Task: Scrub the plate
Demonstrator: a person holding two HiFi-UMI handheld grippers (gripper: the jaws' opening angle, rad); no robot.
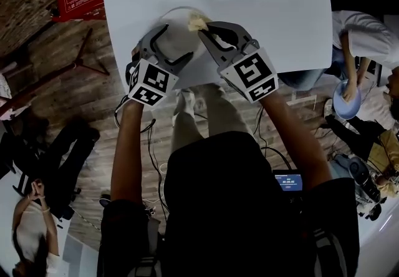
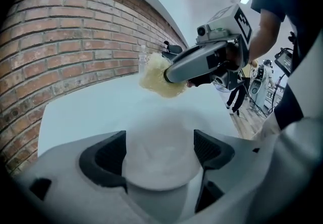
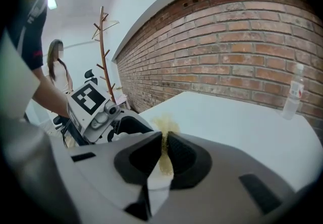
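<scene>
1. Surface: I see a white surface carrying a white plate. The plate lies flat near the edge closest to the operator's body.

2. Left gripper: I read its jaws as spread wide. The plate's near part sits between the two dark pads, and I see no clamping on the rim. This gripper has hold of nothing.

3. Right gripper: I read its jaws as closed almost together on a yellow sponge. The sponge sticks out past the fingertips and sits at the plate's far rim. I cannot tell whether it touches the plate.

4. Surroundings: a clear water bottle stands upright on the surface, well apart from the plate, in front of a brick wall.
</scene>
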